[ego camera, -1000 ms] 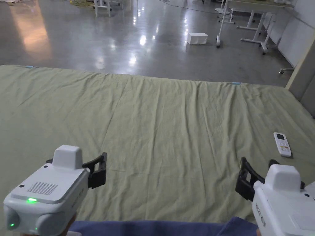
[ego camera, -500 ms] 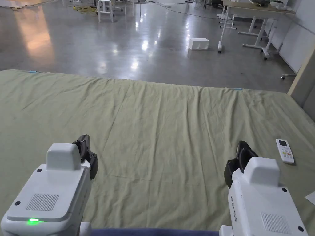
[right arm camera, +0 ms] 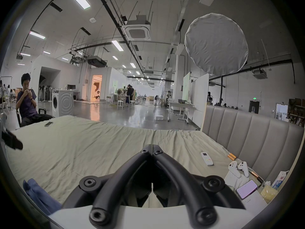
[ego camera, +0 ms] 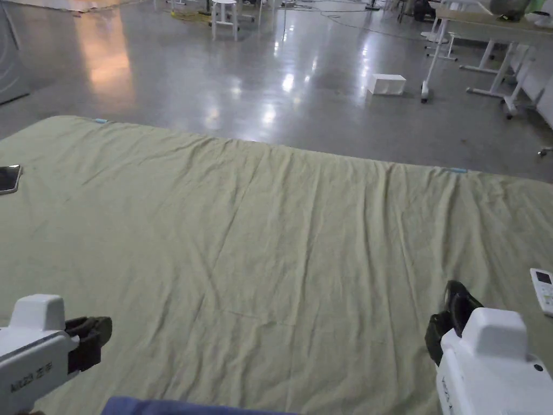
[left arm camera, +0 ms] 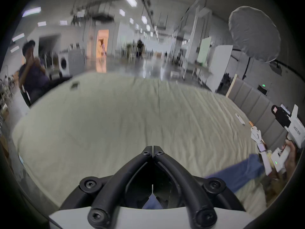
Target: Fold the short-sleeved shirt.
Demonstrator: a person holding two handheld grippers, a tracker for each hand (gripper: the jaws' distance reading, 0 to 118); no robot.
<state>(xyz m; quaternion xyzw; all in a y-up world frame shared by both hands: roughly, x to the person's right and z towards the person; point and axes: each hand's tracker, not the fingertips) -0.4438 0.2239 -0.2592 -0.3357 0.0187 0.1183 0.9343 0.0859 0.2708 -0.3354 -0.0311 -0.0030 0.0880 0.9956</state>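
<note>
Shirt: a blue shirt [ego camera: 183,406] lies bunched at the near edge of the bed, just below me in the head view; in my left gripper view it shows as a blue strip [left arm camera: 234,174] to the lower right, and in my right gripper view as a crumpled blue heap [right arm camera: 41,198] at the lower left.
Bed sheet: pale green sheet [ego camera: 281,227], creased, spread flat over the bed.
Left gripper: my left gripper [ego camera: 89,340] is held low at the left, above the sheet; its jaws are closed tip to tip with nothing between them, as my left gripper view [left arm camera: 153,147] shows.
Right gripper: my right gripper [ego camera: 451,313] is held low at the right, above the sheet; its jaws meet at the tips and grip nothing [right arm camera: 151,145].
Gap to shirt: neither gripper touches the shirt.
Remote: a white remote [ego camera: 543,289] lies on the sheet near the right edge, beyond my right gripper.
Phone: a dark phone [ego camera: 9,178] lies on the sheet at the far left.
Headboard: grey padded headboard [right arm camera: 247,133] on the right side.
Person: a person [right arm camera: 27,100] sits past the bed's far left corner.
</note>
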